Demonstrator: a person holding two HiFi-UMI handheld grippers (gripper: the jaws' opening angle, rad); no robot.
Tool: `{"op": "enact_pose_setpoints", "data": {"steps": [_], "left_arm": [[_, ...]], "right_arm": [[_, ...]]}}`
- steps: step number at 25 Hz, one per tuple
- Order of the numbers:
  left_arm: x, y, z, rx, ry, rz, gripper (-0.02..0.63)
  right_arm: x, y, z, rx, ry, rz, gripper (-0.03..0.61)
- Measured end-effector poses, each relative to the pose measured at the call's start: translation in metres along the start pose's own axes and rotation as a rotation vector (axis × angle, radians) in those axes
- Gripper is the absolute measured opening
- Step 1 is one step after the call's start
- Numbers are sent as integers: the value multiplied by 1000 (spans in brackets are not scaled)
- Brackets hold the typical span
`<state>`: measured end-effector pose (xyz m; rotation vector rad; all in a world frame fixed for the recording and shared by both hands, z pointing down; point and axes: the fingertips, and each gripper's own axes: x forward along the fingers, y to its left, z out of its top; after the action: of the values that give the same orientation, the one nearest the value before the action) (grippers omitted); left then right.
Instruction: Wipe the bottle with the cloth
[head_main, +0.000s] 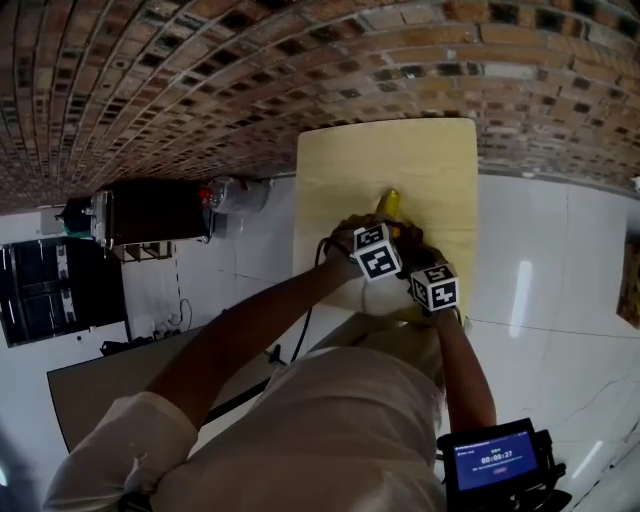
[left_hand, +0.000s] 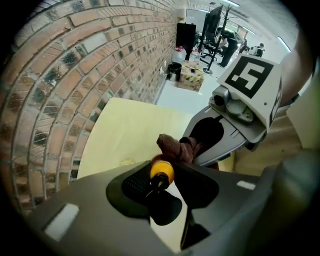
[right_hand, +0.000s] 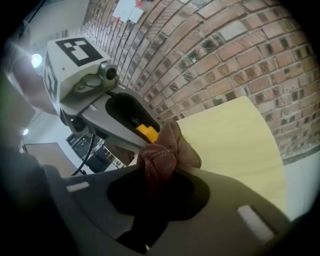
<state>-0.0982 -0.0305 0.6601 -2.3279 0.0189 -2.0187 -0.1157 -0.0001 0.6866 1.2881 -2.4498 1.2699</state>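
Held: bottle (left_hand: 161, 171) and cloth (right_hand: 160, 160)
Clamped on bottle, left gripper (left_hand: 162, 184); pinching cloth, right gripper (right_hand: 155, 195); table (head_main: 350, 170) beneath, wall (head_main: 200, 60) behind.

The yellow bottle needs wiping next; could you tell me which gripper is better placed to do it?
Right: the right gripper grips the reddish-brown cloth beside the yellow bottle, which the left gripper holds.

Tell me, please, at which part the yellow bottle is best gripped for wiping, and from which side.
Grip its top end, coming from above, as the left tool does. The yellow bottle seems to stand upright on the pale table, so a top grip leaves its sides free for the cloth held in the right tool.
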Motion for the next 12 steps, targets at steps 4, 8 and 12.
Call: {"op": "enact_pose_setpoints", "data": {"steps": [4,8,12], "left_arm": [[0,0,3,-67,-18,-29,166],[0,1,3,-107,-9,-30,166],[0,4,5,-187,-18,-40,167]], "right_arm": [[1,-25,-15,89,40,-74,67],[17,-69,-38,205,123,-194,66],[5,-95,-28,267,96,-326,67]]}}
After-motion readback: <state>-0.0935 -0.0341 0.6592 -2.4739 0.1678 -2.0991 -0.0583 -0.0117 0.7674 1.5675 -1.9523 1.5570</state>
